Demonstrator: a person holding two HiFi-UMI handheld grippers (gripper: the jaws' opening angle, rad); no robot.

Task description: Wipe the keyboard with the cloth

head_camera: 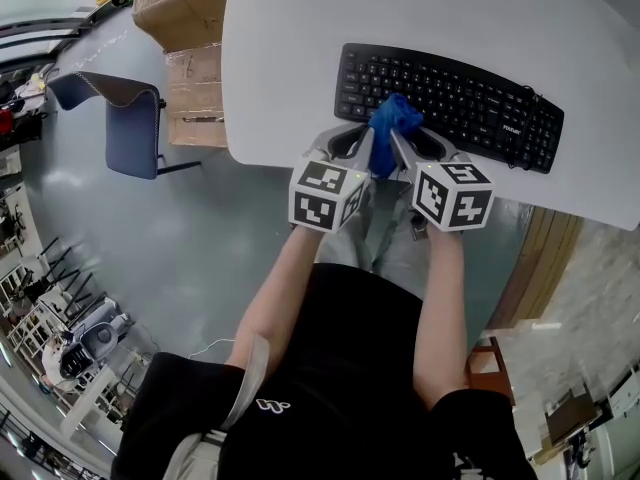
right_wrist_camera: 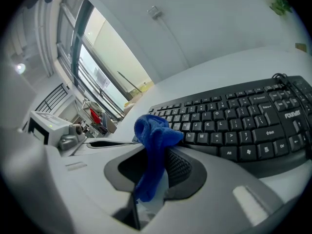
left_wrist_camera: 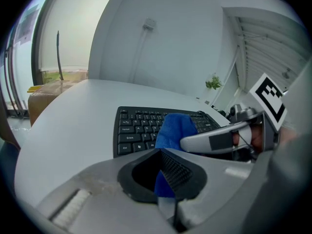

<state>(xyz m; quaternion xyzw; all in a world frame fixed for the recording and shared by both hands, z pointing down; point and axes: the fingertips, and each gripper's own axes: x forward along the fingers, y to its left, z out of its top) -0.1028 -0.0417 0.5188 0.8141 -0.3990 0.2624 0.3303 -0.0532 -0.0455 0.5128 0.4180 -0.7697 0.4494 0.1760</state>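
1. The blue cloth [head_camera: 393, 123] is pinched by both grippers: the left gripper [head_camera: 350, 147] and the right gripper [head_camera: 421, 147] are each clamped on a fold of it.
2. The cloth is bunched over the near left keys of the black keyboard [head_camera: 470, 103] on the white table [head_camera: 290, 48].
3. Step judged: wiping. The cloth should be spread flat, pressed lightly and dragged along the key rows.
4. The keyboard's long axis runs left to right, dropping slightly at the right end; its front edge is turned to the person.

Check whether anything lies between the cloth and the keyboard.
Nothing visible does. The cloth, pinched by the left hand-held gripper and right hand-held gripper, hangs at the near edge of the keyboard.
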